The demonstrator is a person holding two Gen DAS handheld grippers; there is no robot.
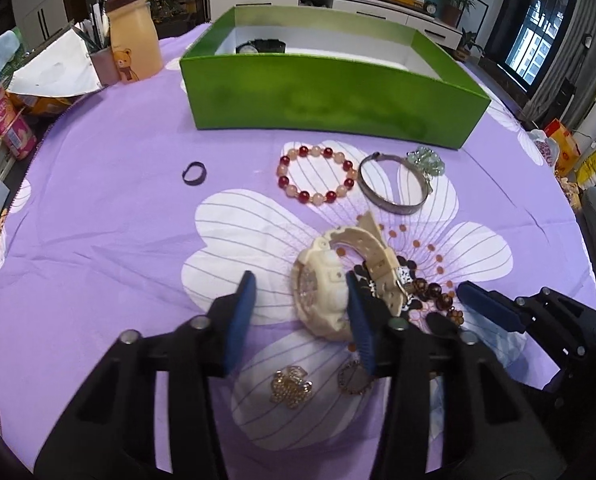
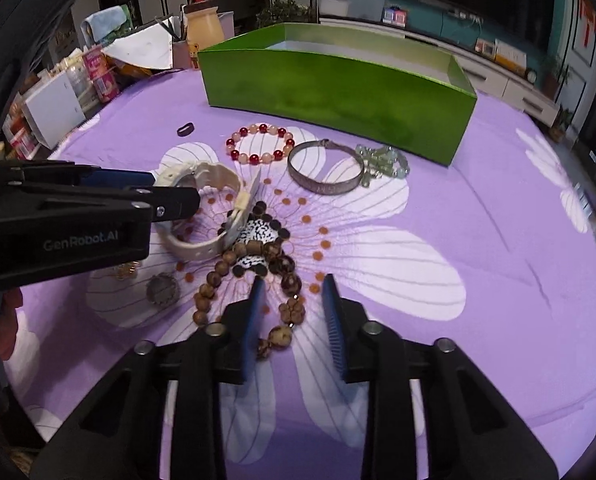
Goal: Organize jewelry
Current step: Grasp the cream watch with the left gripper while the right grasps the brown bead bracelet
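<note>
Your left gripper (image 1: pixel 300 292) straddles the cream watch (image 1: pixel 326 292) on the table (image 1: pixel 98 240), jaws not yet pinching; right gripper (image 2: pixel 294 300) gapes around the wooden beads (image 2: pixel 290 308). Close squarely, then lift to the green box (image 1: pixel 330 100).

On the purple cloth I count one green box (image 1: pixel 322 96), two watches, the cream one (image 1: pixel 326 292) outside and a dark one (image 1: pixel 260 46) inside it, three bead bracelets: red-and-pink (image 1: pixel 316 174), pale green (image 1: pixel 428 160), brown wooden (image 2: pixel 250 276); one silver bangle (image 1: pixel 394 188), one small dark ring (image 1: pixel 194 172), two brooch-like pieces (image 1: pixel 290 386).
</note>
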